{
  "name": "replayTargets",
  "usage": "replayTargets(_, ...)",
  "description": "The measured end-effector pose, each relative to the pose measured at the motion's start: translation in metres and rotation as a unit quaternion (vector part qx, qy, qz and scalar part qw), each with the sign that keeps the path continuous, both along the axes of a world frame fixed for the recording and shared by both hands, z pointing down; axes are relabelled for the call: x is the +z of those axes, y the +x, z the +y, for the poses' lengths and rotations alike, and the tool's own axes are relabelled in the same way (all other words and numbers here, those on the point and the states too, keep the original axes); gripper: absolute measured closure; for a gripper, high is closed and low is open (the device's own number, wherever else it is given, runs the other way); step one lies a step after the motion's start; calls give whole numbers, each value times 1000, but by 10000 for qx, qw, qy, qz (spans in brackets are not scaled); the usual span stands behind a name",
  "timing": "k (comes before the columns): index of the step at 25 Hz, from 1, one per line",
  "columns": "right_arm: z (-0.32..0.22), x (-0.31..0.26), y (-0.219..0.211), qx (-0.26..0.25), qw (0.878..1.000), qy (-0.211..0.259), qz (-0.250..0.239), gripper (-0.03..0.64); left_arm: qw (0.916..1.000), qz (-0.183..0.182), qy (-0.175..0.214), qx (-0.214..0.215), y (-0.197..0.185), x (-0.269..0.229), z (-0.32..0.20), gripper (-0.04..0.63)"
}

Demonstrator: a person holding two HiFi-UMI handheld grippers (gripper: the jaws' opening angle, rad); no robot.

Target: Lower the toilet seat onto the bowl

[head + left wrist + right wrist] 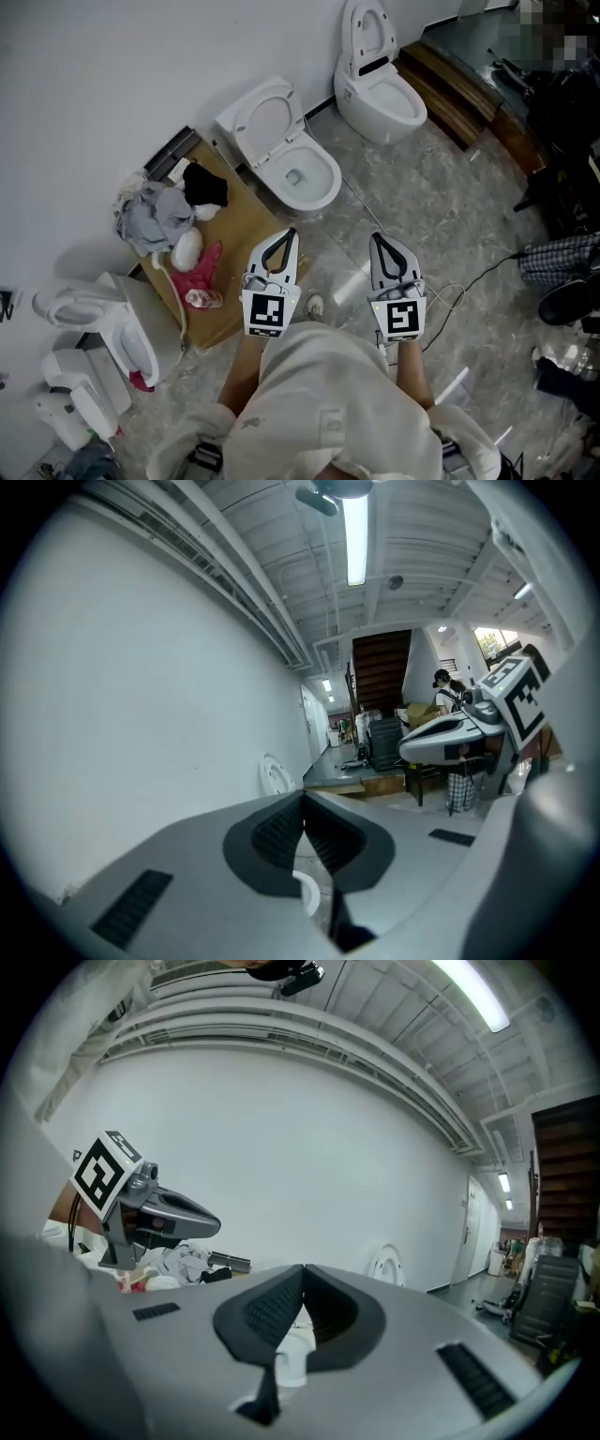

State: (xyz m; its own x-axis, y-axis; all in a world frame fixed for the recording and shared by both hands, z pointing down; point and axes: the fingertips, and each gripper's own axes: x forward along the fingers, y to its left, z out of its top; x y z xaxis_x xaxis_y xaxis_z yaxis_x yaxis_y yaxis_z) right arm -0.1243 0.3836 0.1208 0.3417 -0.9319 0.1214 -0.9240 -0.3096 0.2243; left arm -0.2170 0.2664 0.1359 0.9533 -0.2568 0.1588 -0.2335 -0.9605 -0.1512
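While left claw [292, 231] and right claw [375, 235] sit clenched empty, two toilets face them: near toilet [292, 171], far toilet [377, 92].

Far toilet lid [364, 28] cut by top edge; white bowl [289, 1358] behind jaws mostly hidden.

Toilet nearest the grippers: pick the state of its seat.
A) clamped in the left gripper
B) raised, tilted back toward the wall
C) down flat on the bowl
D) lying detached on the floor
B: in the head view the seat stands raised behind the uncovered bowl.
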Motion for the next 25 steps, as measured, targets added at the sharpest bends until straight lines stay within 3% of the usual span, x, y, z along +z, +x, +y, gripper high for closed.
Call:
replayTargets(14, -87, 11, 75, -219, 9997, -140, -37, 609, 9998, -23, -146, -126, 75, 14, -82, 581)
replayTargets(25, -170, 28, 163, -1051, 9933, -469, -108, 609, 9954, -240, -268, -890, 148, 26, -149, 581)
